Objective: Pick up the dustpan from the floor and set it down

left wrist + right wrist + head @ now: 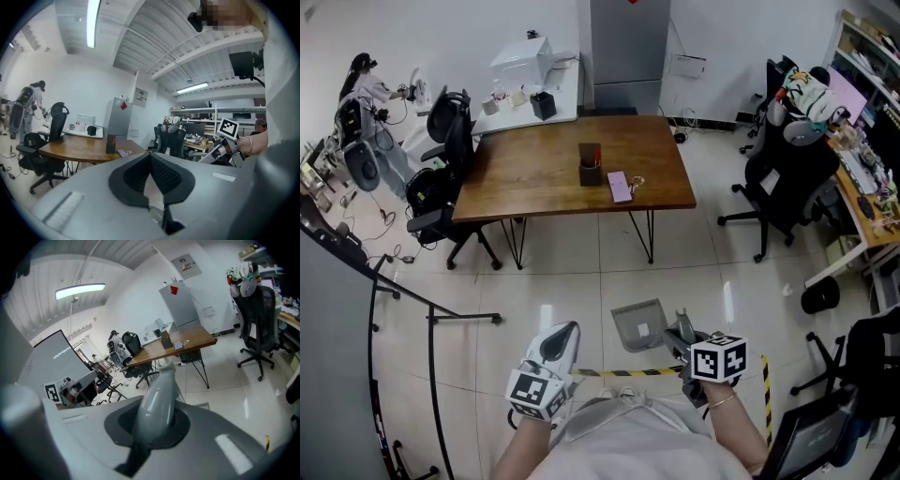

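Observation:
The grey dustpan [639, 324] hangs just off the tiled floor in front of me, in the head view. My right gripper [680, 337] is shut on its handle [159, 390], which sticks out between the jaws in the right gripper view. A corner of the pan [202, 405] shows below the handle there. My left gripper [565, 331] is beside it on the left, apart from the dustpan. In the left gripper view its dark pads [161, 173] meet at the tip with nothing between them. Off to the right in that same view is the right gripper [220, 149].
A wooden table [544, 178] with a pen holder [590, 167] and a pink notebook [620, 186] stands ahead. Black office chairs [783, 178] flank it, one [441, 187] at its left. A black rail stand [403, 309] is left; yellow-black tape [628, 372] crosses the floor by my feet.

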Available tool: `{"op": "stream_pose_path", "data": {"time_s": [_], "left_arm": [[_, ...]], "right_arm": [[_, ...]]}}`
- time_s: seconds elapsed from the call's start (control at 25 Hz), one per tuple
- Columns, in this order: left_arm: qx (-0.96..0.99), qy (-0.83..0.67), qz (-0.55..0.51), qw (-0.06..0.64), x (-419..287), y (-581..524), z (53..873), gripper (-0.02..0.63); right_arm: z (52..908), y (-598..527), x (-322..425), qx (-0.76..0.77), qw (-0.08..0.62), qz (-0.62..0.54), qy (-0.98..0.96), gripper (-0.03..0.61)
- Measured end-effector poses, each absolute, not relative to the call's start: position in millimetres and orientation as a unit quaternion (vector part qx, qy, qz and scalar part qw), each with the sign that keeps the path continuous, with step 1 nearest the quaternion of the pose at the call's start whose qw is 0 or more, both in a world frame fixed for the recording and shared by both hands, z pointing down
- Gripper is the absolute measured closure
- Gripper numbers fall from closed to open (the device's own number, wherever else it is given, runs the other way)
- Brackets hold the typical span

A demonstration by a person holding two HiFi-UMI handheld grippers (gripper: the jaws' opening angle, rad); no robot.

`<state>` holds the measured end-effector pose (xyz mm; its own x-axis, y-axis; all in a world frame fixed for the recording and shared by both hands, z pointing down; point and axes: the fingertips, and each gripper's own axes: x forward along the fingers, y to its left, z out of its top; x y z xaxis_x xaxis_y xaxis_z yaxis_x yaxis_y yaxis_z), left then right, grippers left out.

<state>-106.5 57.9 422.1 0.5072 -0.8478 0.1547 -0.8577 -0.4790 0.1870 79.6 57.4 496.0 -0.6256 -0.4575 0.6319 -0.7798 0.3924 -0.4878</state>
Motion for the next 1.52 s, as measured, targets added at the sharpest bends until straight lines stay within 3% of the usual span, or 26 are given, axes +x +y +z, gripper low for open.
{"op": "stream_pose_path", "data": {"time_s": [1.24,1.52], "left_arm": [[0.846,-0.507,0.039,0.161,-76.8,61.2,455.7,0.598],[0.842,-0.506,0.034,0.182,-87.2,17.2,468.6,0.598]], "right_arm": [[517.5,40.2,107.9,0.36,0.224,0.393,-0.816,0.577],[537.2,4.2,104.1,0.365,0.235,0.411,-0.802,0.577]]}}
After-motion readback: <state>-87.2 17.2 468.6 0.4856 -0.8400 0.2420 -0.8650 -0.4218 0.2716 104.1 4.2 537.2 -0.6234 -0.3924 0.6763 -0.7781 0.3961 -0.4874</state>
